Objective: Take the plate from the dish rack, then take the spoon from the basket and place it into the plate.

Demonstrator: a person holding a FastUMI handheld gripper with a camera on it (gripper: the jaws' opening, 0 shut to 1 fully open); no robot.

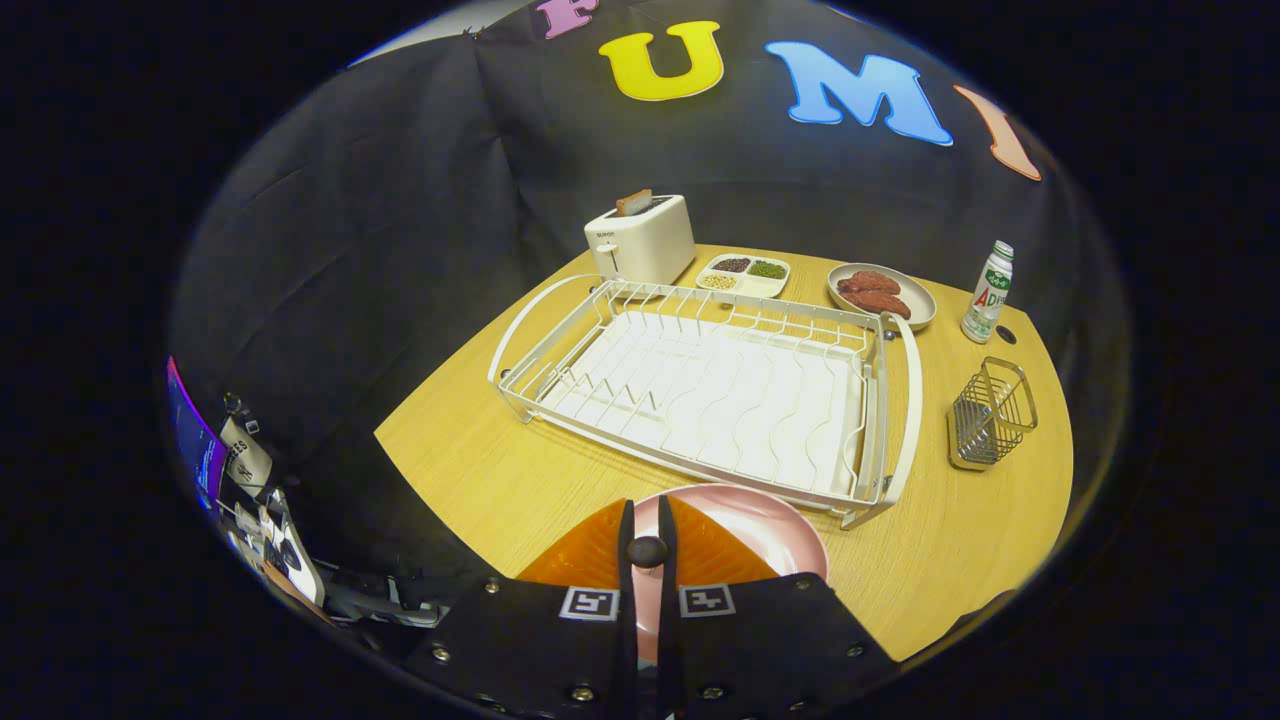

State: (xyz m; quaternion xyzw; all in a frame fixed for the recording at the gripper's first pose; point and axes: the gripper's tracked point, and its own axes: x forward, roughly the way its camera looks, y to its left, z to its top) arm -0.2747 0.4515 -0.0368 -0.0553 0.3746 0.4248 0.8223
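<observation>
Spoon (647,550): entered as 1 small dark rounded knob lodged in the slit between the 2 fingers, seen end-on. Judged to be the spoon because the basket looks empty, but its bowl and length are hidden.
- Handling (judgement): light, stiff and probably smooth, so it is liable to pivot or slip if the pinch is slack. Take it on the handle and lower it gently.

Gripper (647,502): the 2 fingers are pressed nearly together, pinching the dark knob. A thin gap between them shows pink.

Plate (770,525): 1 item, pink, round, shallow and glossy, with a raised rim.
- Position: flat on the table, directly under and just ahead of the fingertips, and already out of the rack.
- Handling (judgement): rigid and moderately heavy, it may chip if struck, and the glazed face will let a dropped spoon skate. Hold it by the rim only.

Dish rack (905,400): 1 item of white wire, with curved end handles, upright prongs and a ribbed white drip tray.
- Position: just beyond the plate, with nothing in its slots.

Basket (990,412): 1 small metal wire caddy, boxy and open-topped.
- Position: beyond the fingers to the right, beside the rack's end.

Table (480,470): pale wood grain, matt, with a rounded edge.

Far items, all past the rack:
- 1 cream toaster (640,240) with a slice standing in it
- 1 divided dish (745,275) of grains
- 1 bowl (882,293) of reddish food
- 1 capped bottle (988,292)
</observation>
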